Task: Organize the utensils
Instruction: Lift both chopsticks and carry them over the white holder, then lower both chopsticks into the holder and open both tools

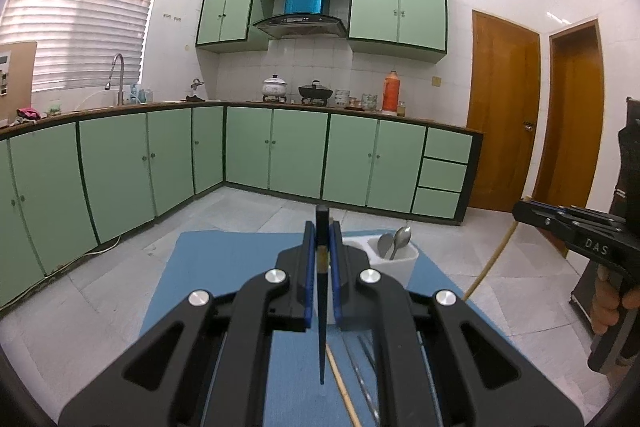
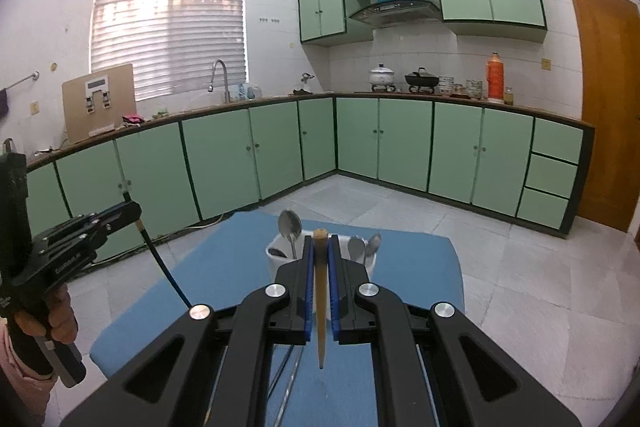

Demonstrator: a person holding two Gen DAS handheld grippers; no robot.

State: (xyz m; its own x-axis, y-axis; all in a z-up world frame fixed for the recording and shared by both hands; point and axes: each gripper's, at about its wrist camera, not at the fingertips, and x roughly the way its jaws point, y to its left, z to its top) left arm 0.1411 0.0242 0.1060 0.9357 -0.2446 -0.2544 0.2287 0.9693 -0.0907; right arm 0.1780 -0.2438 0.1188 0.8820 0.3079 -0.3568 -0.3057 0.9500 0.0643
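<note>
The left gripper (image 1: 322,255) is held raised, jaws clamped on a dark tapered chopstick (image 1: 322,311). The right gripper (image 2: 320,259) is clamped on a tan wooden chopstick (image 2: 320,291). A blue-covered table (image 2: 412,259) is seen below, in a green-cabinet kitchen.

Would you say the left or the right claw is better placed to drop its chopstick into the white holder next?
Probably right: the right claw and its tan chopstick line up with the white holder, while the left claw, gripping a dark chopstick, sits off to one side.

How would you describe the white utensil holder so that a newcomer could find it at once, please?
Start at the blue mat on the pale tiled floor, before the green cabinets. Near its far edge stands the white utensil holder, the only upright container there, with metal spoons sticking out of its compartments.
</note>
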